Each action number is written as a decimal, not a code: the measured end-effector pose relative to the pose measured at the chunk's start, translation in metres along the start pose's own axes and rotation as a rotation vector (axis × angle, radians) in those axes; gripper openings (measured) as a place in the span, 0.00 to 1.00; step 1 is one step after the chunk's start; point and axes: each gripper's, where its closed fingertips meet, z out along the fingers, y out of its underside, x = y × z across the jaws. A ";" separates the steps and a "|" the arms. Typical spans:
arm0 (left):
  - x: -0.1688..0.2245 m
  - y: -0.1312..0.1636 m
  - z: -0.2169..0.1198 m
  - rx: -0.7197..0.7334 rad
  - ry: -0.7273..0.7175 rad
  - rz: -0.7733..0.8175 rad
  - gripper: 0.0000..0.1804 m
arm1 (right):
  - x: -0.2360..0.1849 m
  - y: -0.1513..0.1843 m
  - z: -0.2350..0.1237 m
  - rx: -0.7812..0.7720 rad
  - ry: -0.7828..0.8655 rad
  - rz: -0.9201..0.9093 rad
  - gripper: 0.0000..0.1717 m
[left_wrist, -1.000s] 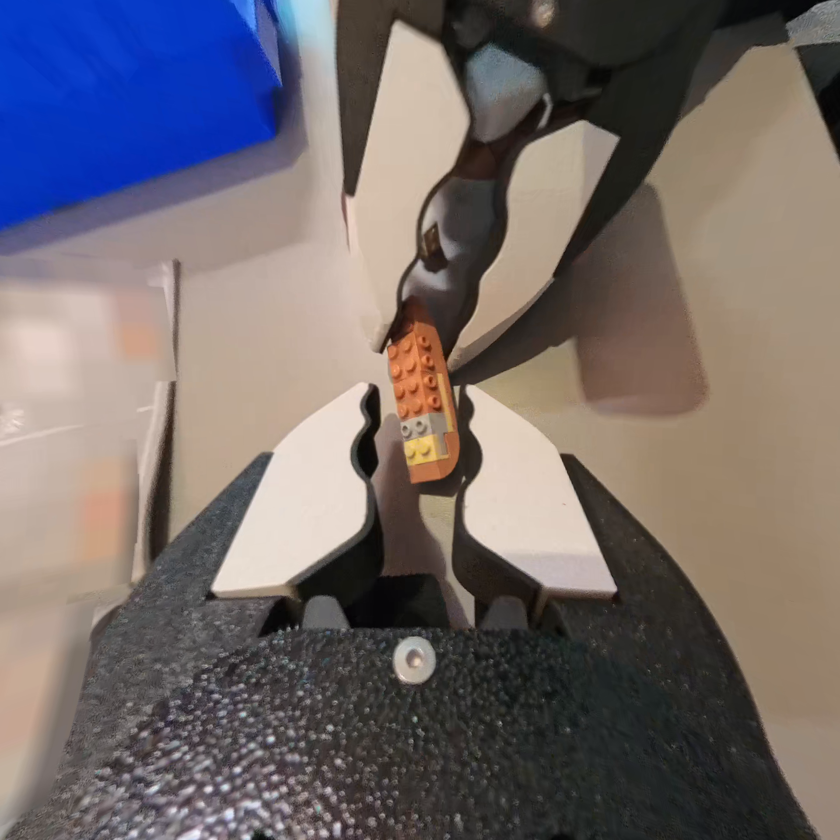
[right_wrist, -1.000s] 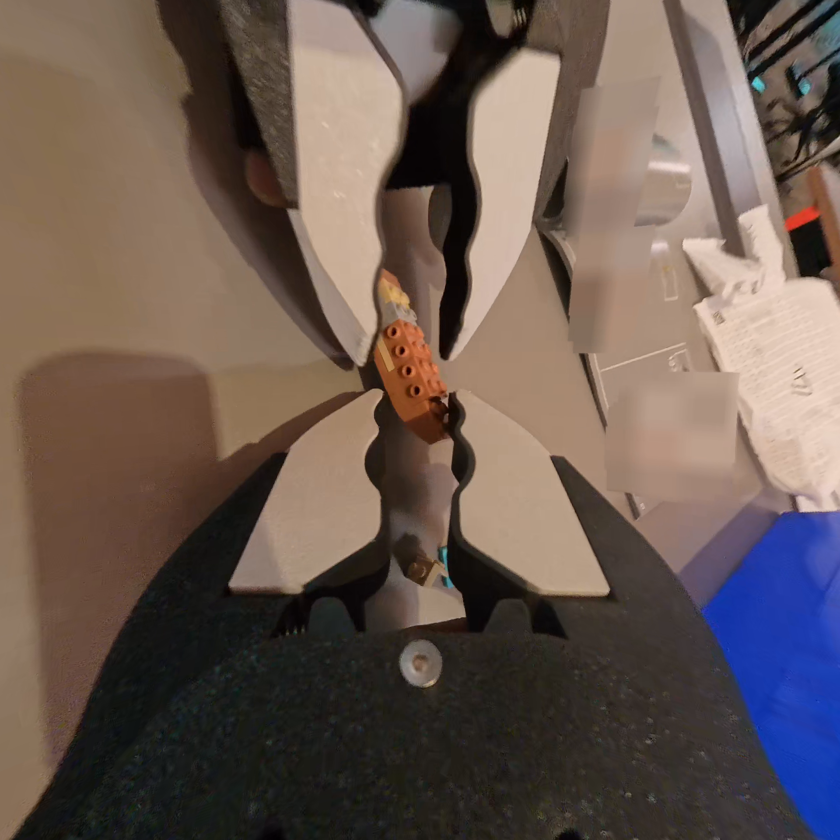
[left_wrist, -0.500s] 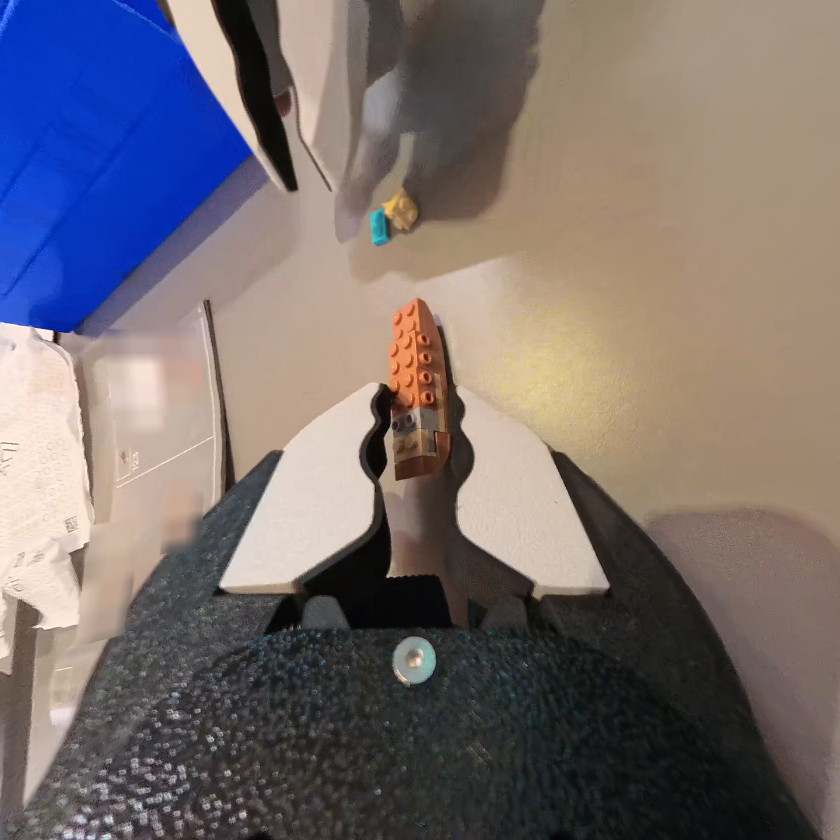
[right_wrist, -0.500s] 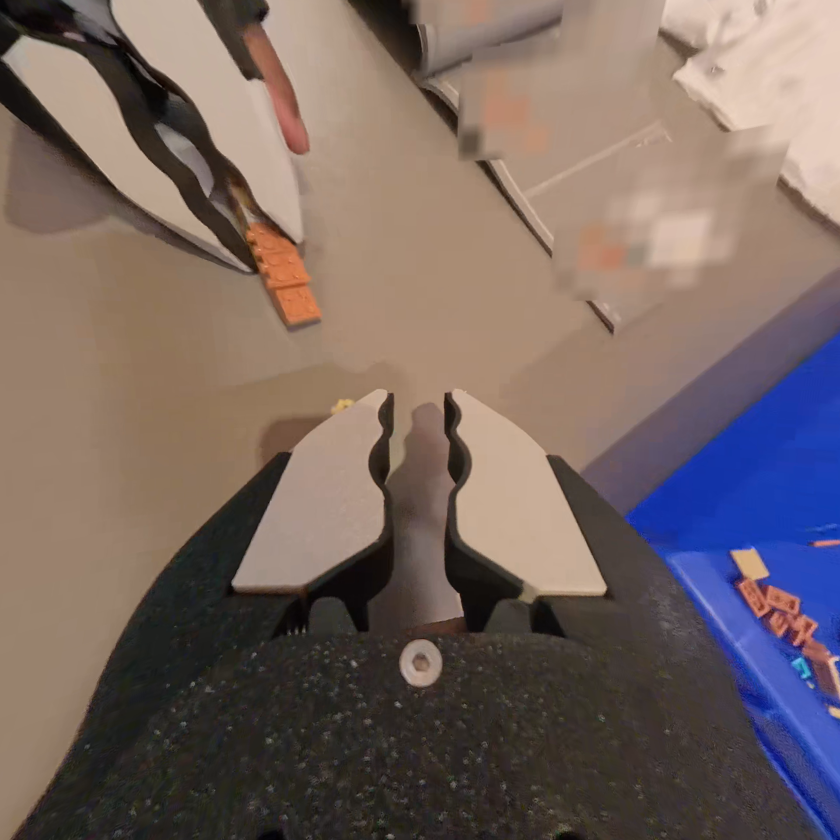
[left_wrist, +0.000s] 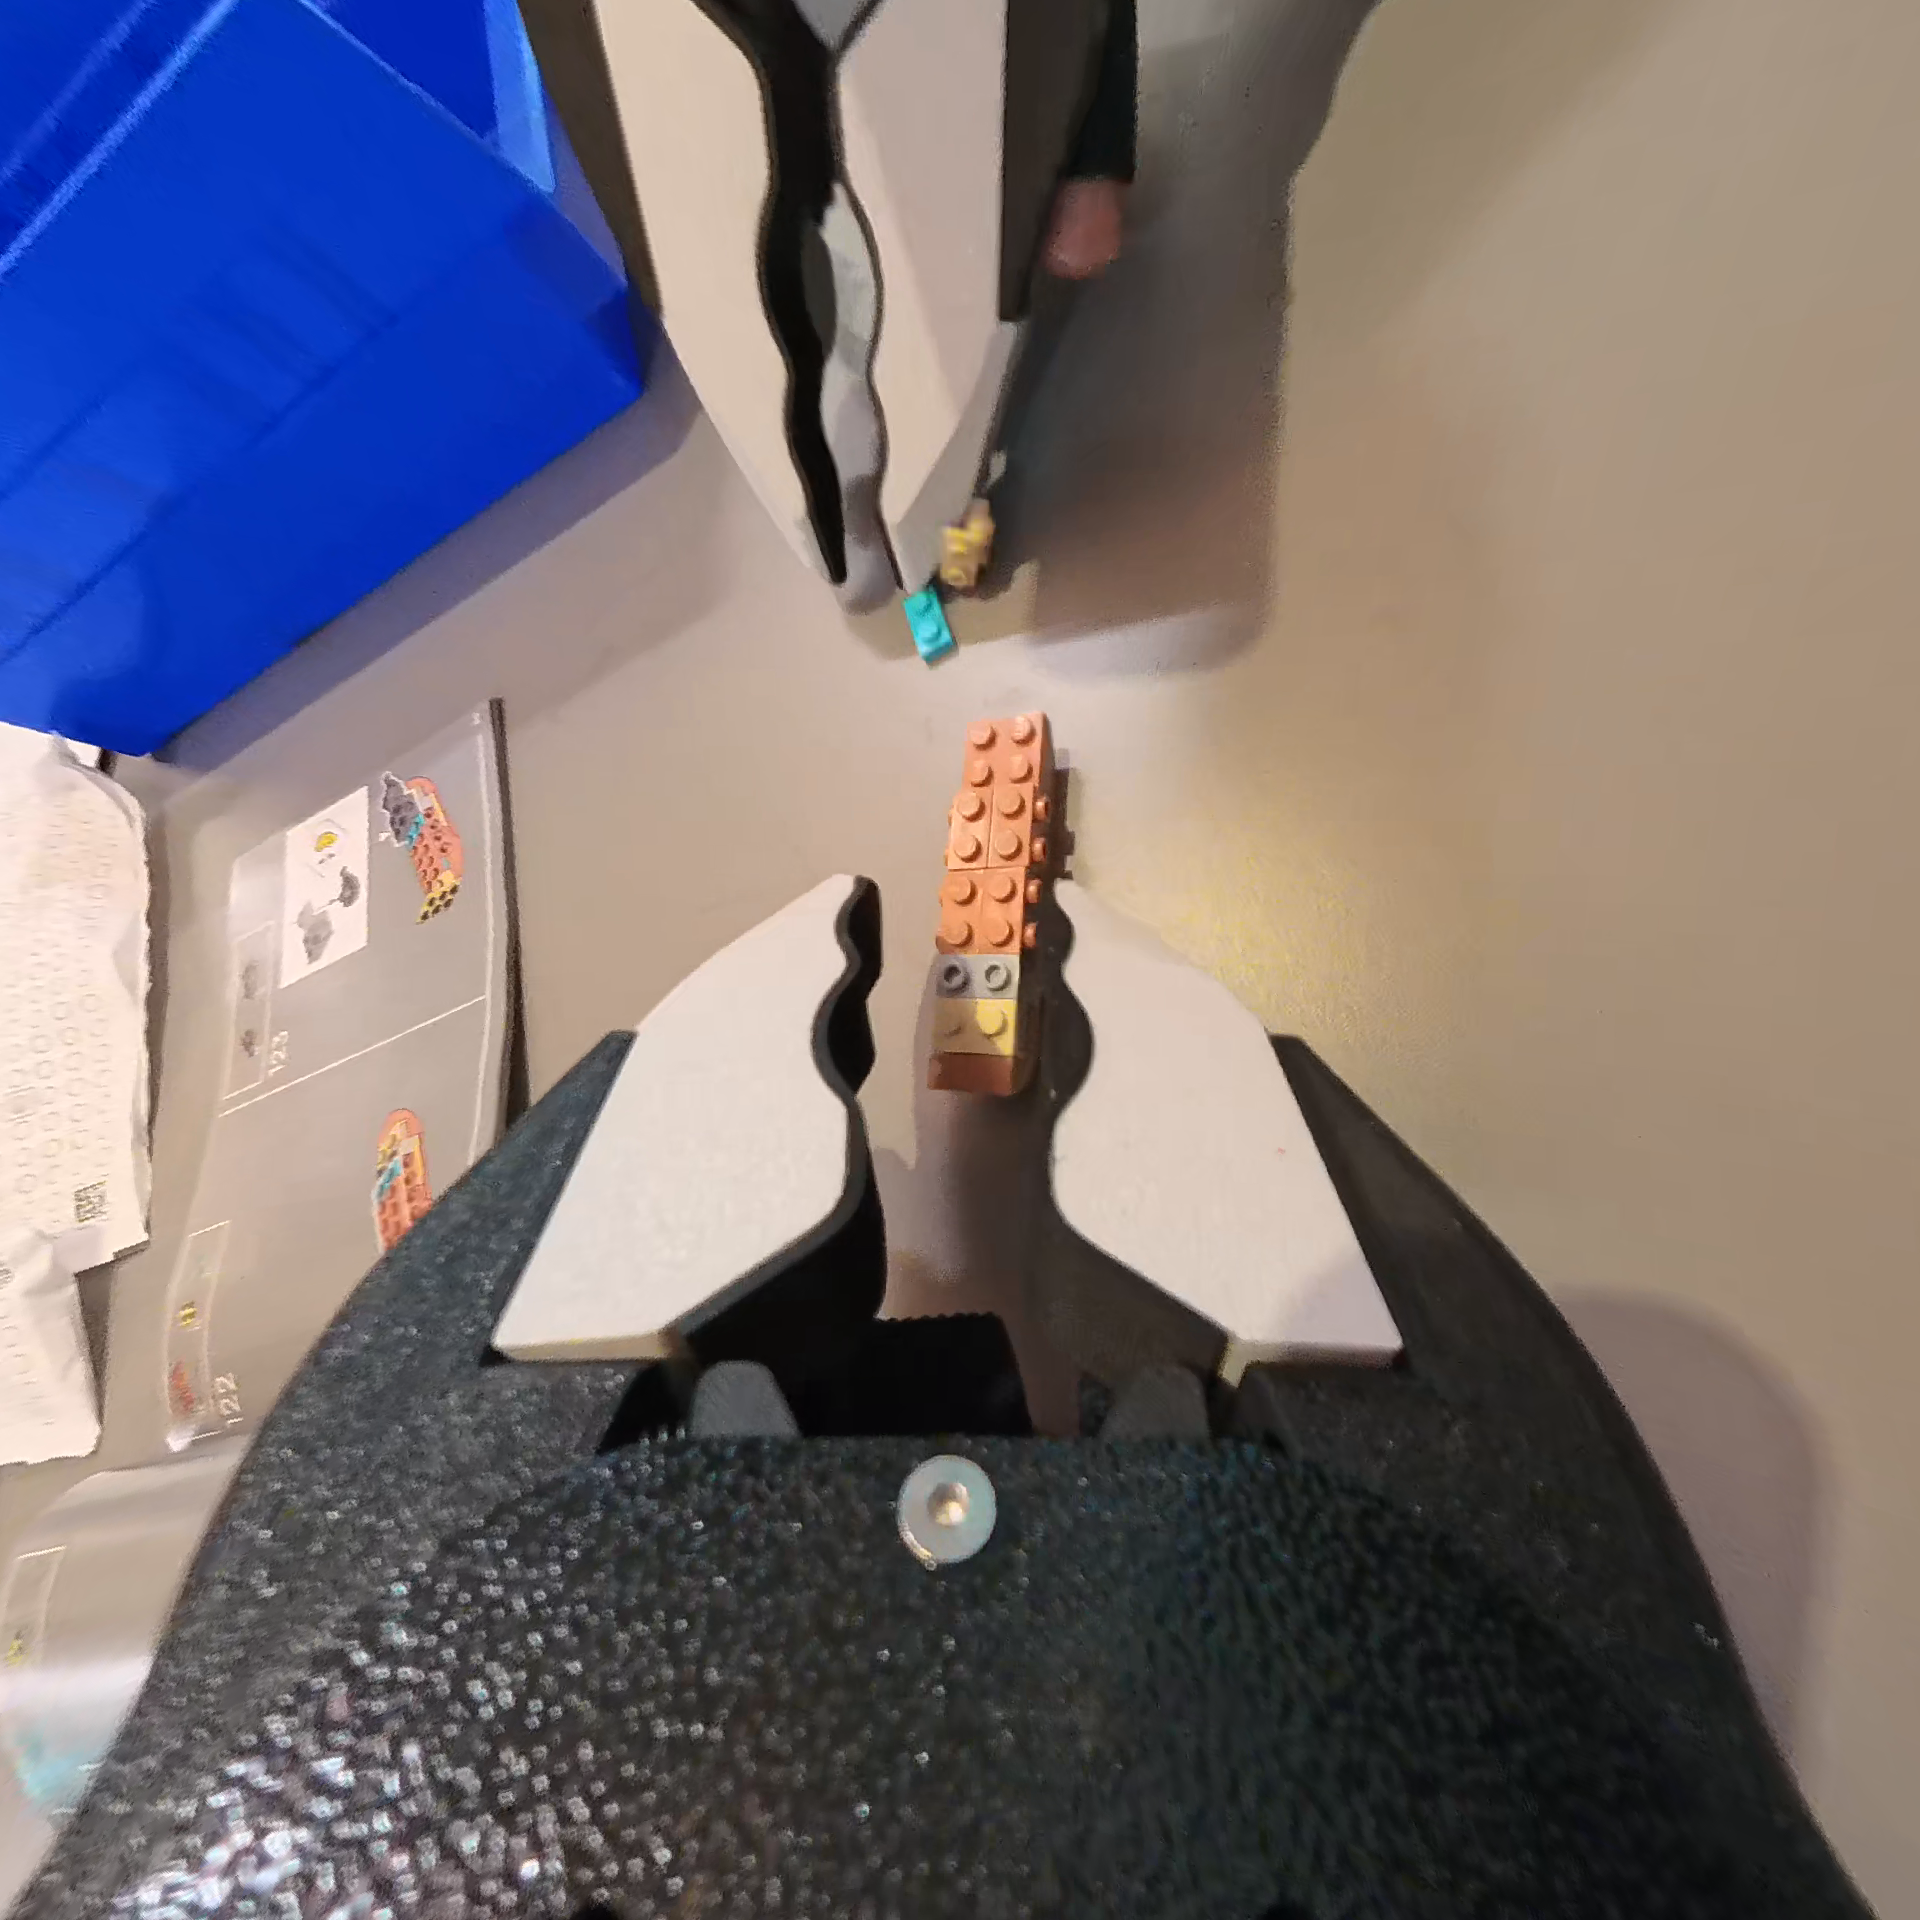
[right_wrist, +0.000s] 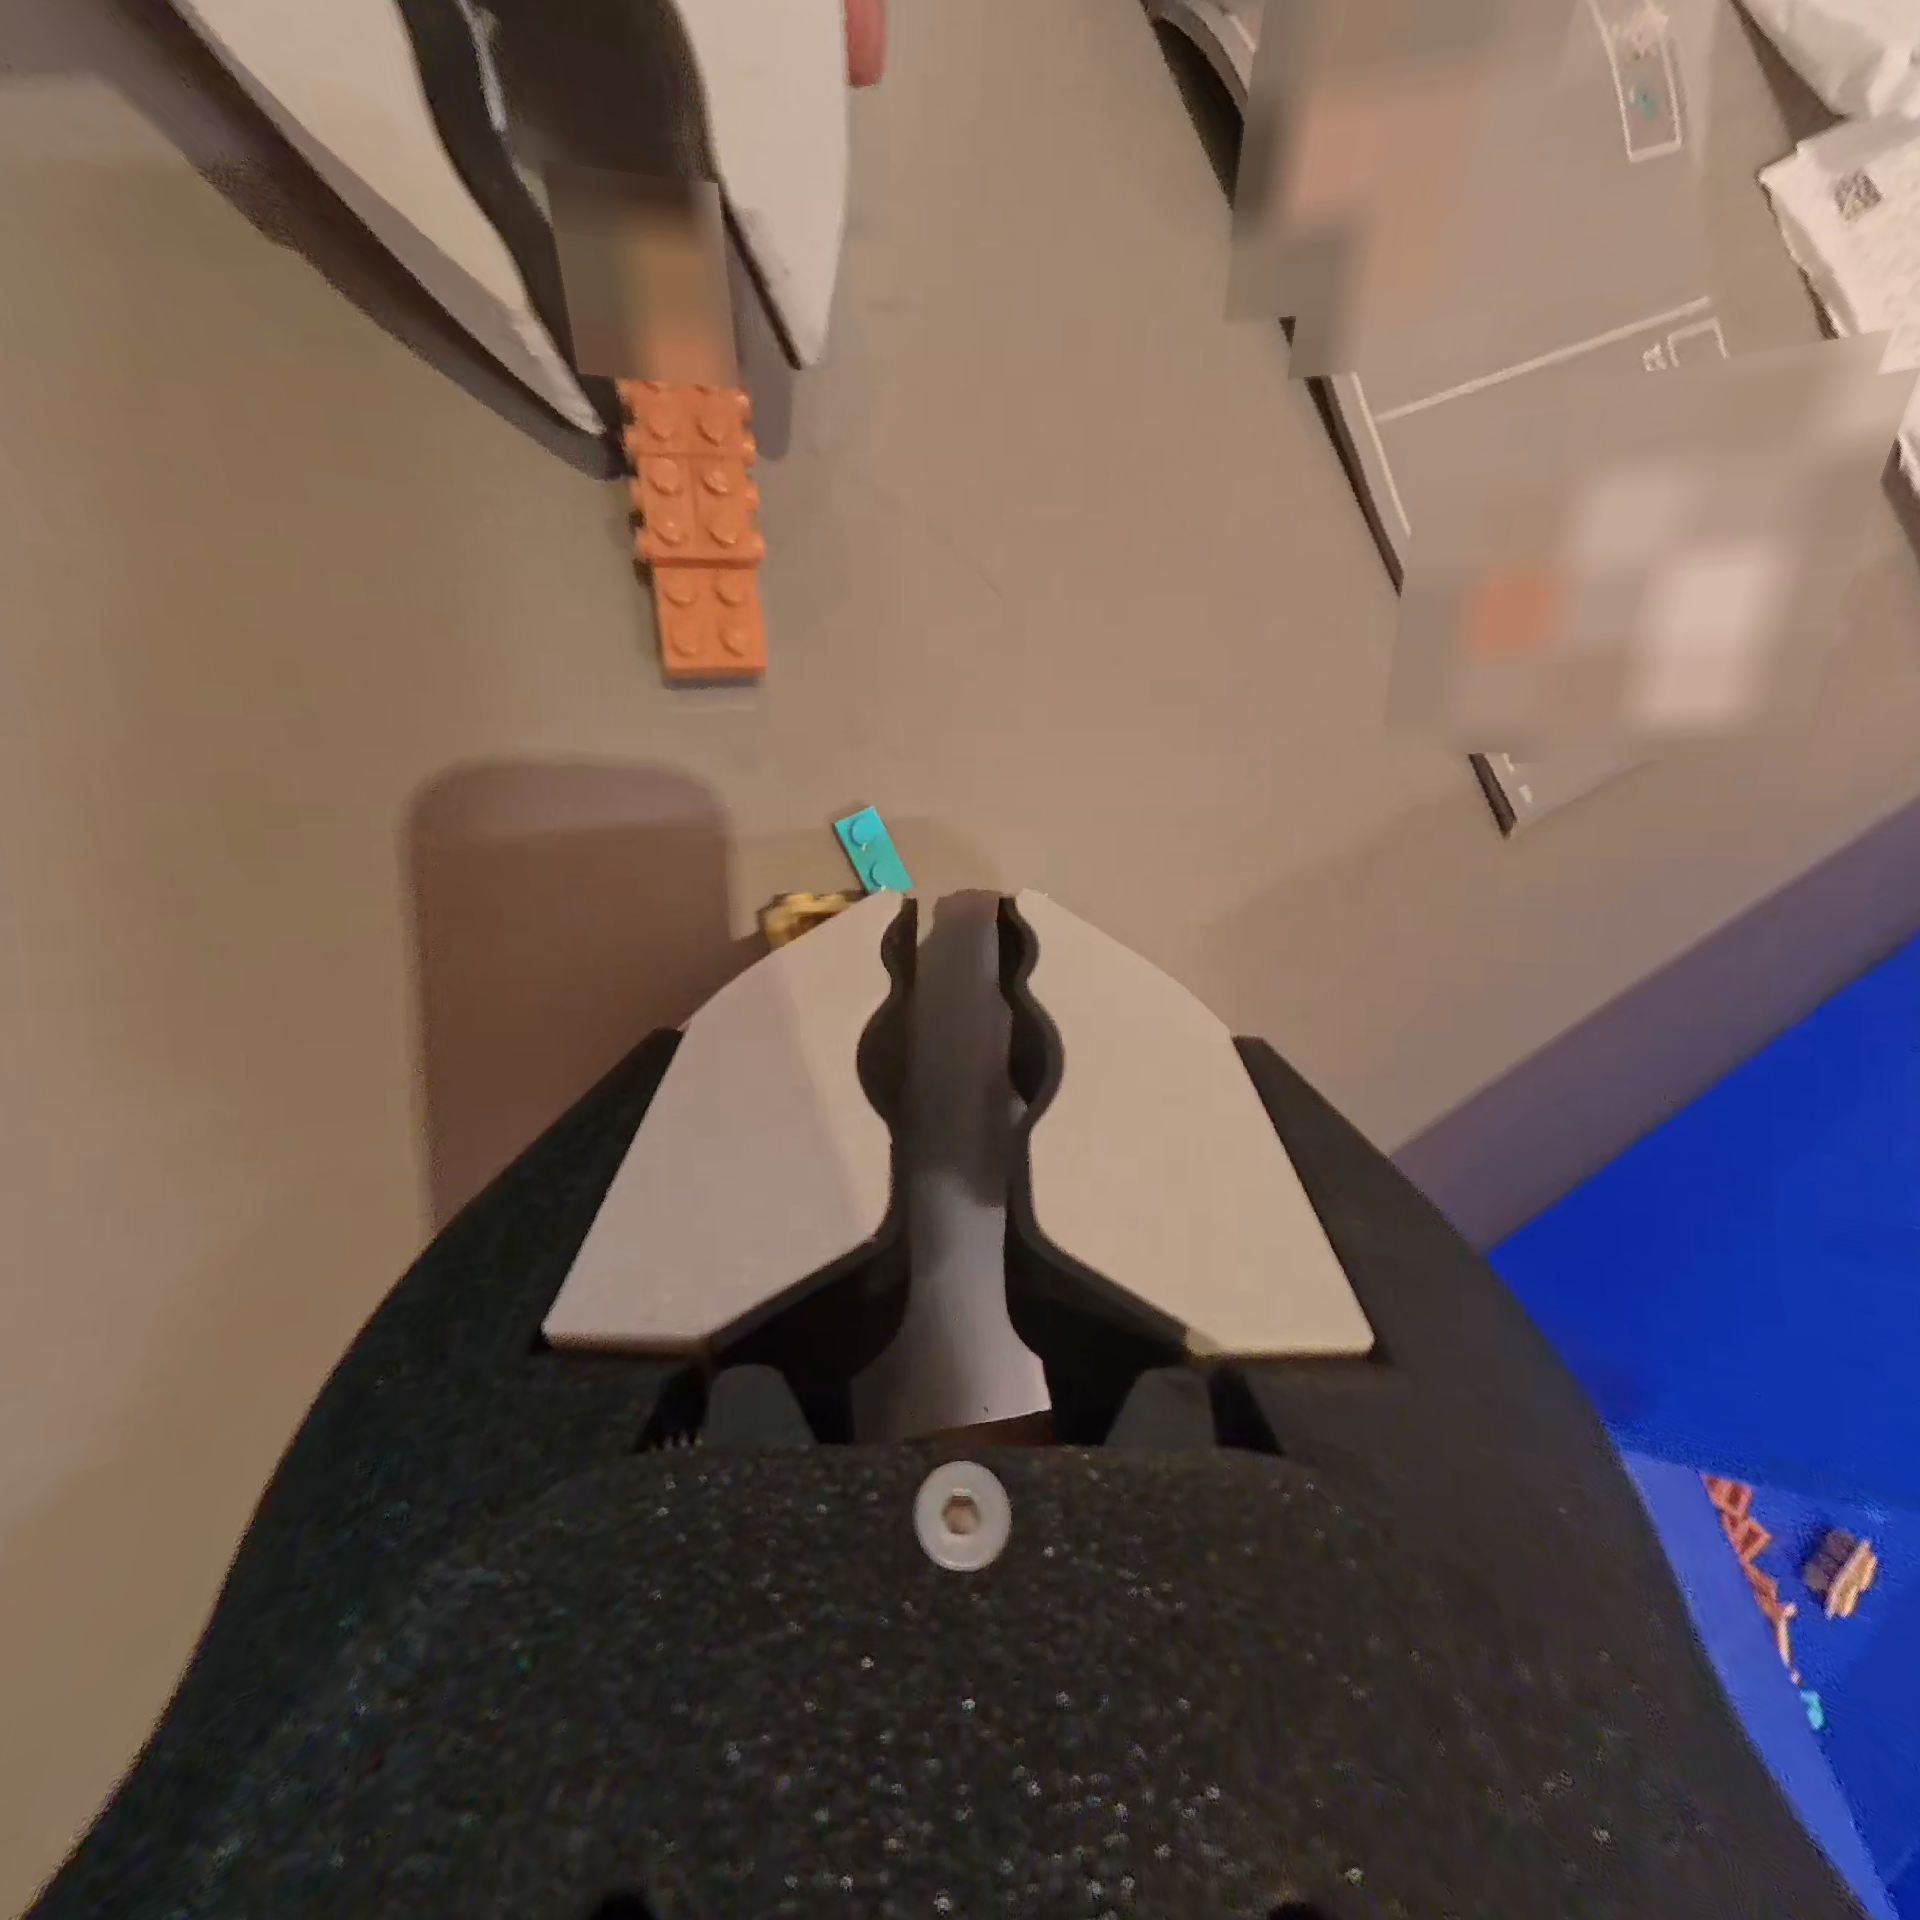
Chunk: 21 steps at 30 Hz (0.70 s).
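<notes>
An orange brick assembly (left_wrist: 992, 904) with a grey and a yellow piece at its near end lies on the beige table between the fingers of my left gripper (left_wrist: 961, 894). It touches the right finger, and a gap shows at the left pad, so this gripper is open. The assembly also shows in the right wrist view (right_wrist: 701, 530). My right gripper (right_wrist: 961, 899) is open a narrow way with only table between its pads. A small teal plate (right_wrist: 873, 852) lies just ahead of its left fingertip. A tan piece (right_wrist: 800, 912) lies beside that finger.
A blue bin (left_wrist: 260, 364) stands at the left of the left wrist view. In the right wrist view it (right_wrist: 1714, 1299) holds loose bricks (right_wrist: 1839, 1569). A grey instruction booklet (left_wrist: 343, 987) and white paper (left_wrist: 62, 987) lie beside it. The grippers' ends are close to 8 centimeters from one another.
The right gripper let go of the assembly, drew back and came down by the teal plate, jaws narrowing. The left gripper set the assembly on the table and its left pad came off it.
</notes>
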 end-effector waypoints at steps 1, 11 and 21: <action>-0.001 -0.001 -0.001 0.007 -0.005 0.001 0.15 | -0.003 -0.003 0.001 0.003 -0.004 -0.019 0.09; -0.001 -0.003 -0.003 0.033 -0.012 0.008 0.15 | -0.016 -0.015 0.003 0.022 -0.029 -0.257 0.12; 0.003 0.007 0.000 0.005 0.046 -0.047 0.15 | -0.021 -0.010 0.001 0.012 -0.161 -0.300 0.08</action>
